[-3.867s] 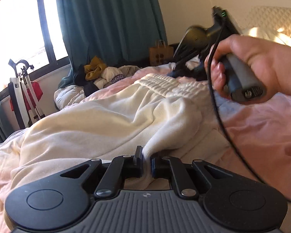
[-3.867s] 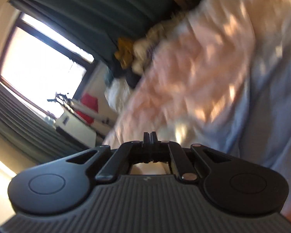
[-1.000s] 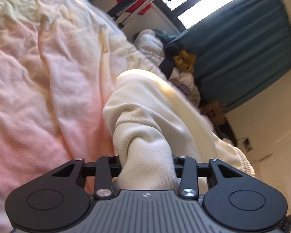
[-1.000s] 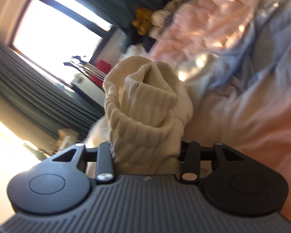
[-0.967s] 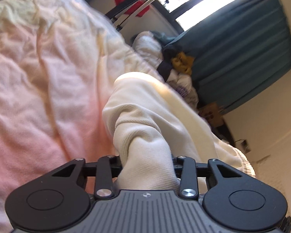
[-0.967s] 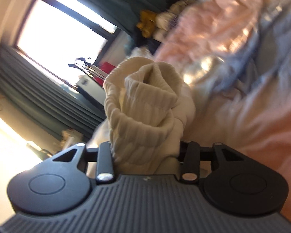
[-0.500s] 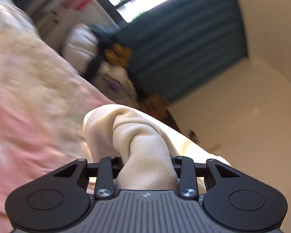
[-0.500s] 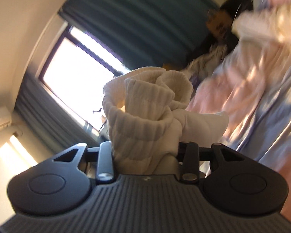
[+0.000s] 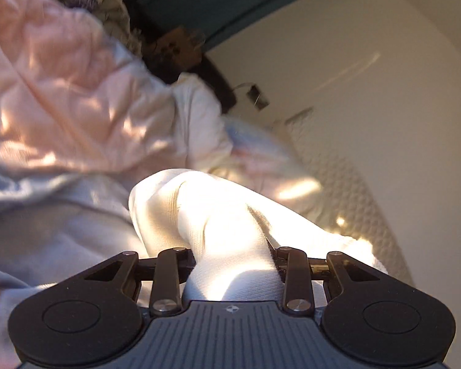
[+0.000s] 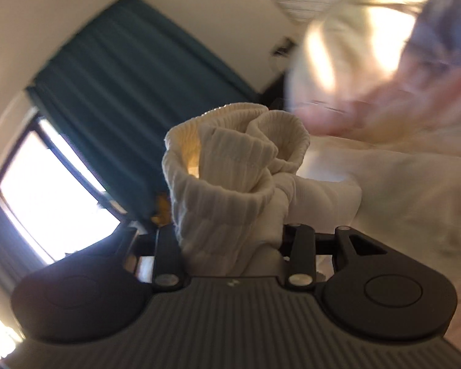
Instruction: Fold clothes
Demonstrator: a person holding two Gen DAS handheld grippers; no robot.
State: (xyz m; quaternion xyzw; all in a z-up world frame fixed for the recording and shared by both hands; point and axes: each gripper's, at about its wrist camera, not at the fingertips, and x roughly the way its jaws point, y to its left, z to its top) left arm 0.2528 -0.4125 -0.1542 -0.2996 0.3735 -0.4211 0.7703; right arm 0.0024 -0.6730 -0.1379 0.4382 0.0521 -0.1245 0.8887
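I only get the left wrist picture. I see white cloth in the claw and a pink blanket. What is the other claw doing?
Observer: The right gripper is shut on a ribbed cuff of the same cream garment.
Operator: Is the cuff flat?
Observer: No, it is bunched up and stands above the fingers.
Operator: Is there a window? I see only a bit of curtain.
Observer: Yes, a bright window shows left of the teal curtain in the right wrist view.
Operator: Is my claw holding too?
Observer: Yes, the left gripper is shut on the garment, as you see.
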